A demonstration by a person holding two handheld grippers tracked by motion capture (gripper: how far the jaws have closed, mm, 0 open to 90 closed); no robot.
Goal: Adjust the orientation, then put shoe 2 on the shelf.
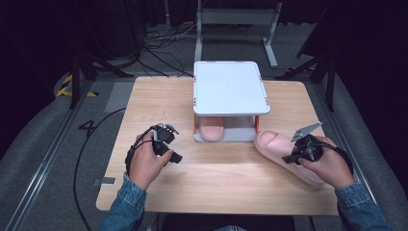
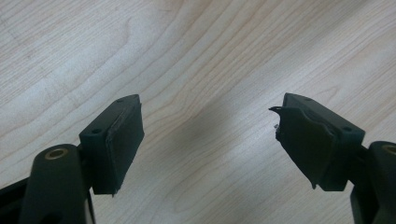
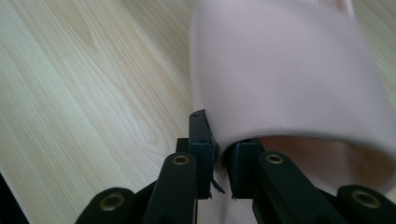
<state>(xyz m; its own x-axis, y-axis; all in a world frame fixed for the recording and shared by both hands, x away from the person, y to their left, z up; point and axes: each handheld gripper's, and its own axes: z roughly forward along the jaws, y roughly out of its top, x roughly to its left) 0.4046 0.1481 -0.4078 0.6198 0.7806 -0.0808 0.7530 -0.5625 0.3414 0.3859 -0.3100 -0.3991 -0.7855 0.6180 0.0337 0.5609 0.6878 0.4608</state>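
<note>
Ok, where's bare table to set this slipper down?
Free: the wide strip between the left gripper and the pink slipper, in front of the white rack. Crowded: the rack's lower shelf, where another slipper lies. The right gripper pinches the slipper's strap.

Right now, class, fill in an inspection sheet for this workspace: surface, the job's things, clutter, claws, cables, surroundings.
Surface: light wooden table, bare where the left claw hovers.
Job's things: pink slipper on the table at right; second pink slipper on the lower level of the white two-tier rack.
Clutter: nothing seen on the table.
Claws: left claw open, holding nothing; right claw shut on the pink slipper's strap edge.
Cables: black cable trailing off the left side; tangle of cables on the floor behind.
Surroundings: grey floor, dark stands, metal frame behind.
</note>
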